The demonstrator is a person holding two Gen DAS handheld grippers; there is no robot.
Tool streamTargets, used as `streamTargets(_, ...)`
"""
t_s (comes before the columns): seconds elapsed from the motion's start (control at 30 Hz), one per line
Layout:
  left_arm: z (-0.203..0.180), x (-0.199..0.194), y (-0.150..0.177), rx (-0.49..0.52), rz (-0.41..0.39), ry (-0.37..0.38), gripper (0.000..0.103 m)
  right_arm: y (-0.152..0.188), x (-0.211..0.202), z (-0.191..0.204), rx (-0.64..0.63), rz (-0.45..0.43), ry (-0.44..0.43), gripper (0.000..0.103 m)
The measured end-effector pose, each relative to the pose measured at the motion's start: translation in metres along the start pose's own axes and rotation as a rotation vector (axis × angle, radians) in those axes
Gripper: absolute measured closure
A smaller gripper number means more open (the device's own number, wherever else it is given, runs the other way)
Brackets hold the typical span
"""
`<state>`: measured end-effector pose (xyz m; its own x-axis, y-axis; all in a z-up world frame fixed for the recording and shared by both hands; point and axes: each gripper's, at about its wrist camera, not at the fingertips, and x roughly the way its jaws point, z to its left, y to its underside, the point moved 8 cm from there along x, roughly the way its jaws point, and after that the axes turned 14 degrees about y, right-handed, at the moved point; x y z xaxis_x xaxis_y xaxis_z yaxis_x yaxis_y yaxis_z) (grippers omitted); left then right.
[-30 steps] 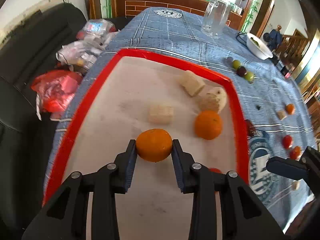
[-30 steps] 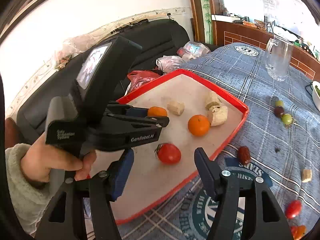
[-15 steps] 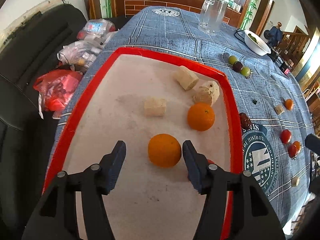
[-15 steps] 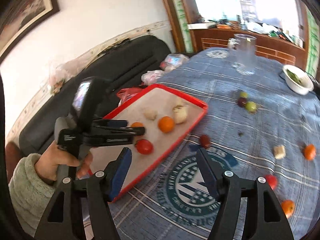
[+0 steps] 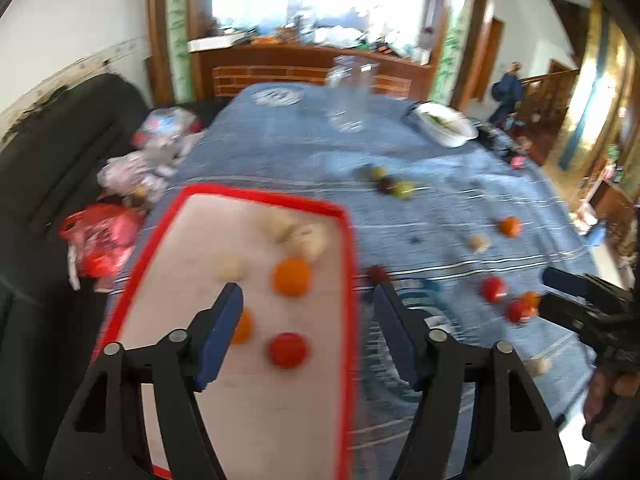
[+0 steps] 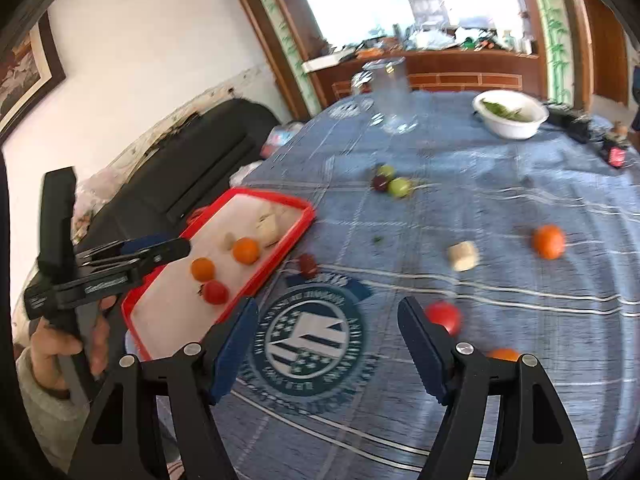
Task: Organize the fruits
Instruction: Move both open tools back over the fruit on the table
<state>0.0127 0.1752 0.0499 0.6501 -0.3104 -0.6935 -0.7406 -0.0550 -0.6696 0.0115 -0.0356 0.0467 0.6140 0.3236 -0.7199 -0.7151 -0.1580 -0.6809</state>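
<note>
- Red-rimmed tray (image 5: 152, 264): holds two oranges (image 6: 246, 251), one tomato (image 6: 216, 292) and pale chunks.
- Loose fruit on the blue tablecloth (image 6: 500, 208): tomato (image 6: 442, 317) just past the right gripper's fingertips, orange (image 6: 548, 242) well beyond, grapes (image 6: 394, 184) farther off.
- Handling, judged: tomato soft, thin-skinned, smooth, likely to roll; take across its widest part, gently.
- Left gripper (image 5: 308, 312): jaws opening, nothing between, above the tray.
- Right gripper (image 6: 328, 330): jaws opening, empty, over the cloth.
</note>
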Motion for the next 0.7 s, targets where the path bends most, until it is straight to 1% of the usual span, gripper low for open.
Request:
streamTargets(0.13,-0.038,0.005,0.0,0.02,-0.002,0.098,0.033,0.003,-0.012,-0.031,0.043,-0.019,0.042,0.028)
streamTargets(0.2,-0.059,0.013,0.004,0.028,0.016,0.155,0.033,0.007,-0.016,-0.048,0.068,-0.02,0.068,0.027)
streamTargets(0.3,-0.082,0.027,0.012,0.046,0.044,0.202,0.033,0.019,-0.018,-0.074,0.092,-0.013,0.117,0.027)
streamTargets(0.47,-0.104,0.055,0.028,0.052,0.108,0.232,0.033,0.043,-0.019,-0.113,0.152,0.017,0.161,0.027)
streamTargets(0.6,-0.113,0.07,0.039,0.053,0.148,0.24,0.033,0.057,-0.021,-0.133,0.165,0.029,0.201,0.027)
streamTargets(0.7,-0.116,0.076,0.048,0.052,0.164,0.239,0.033,0.065,-0.022,-0.142,0.177,0.034,0.215,0.027)
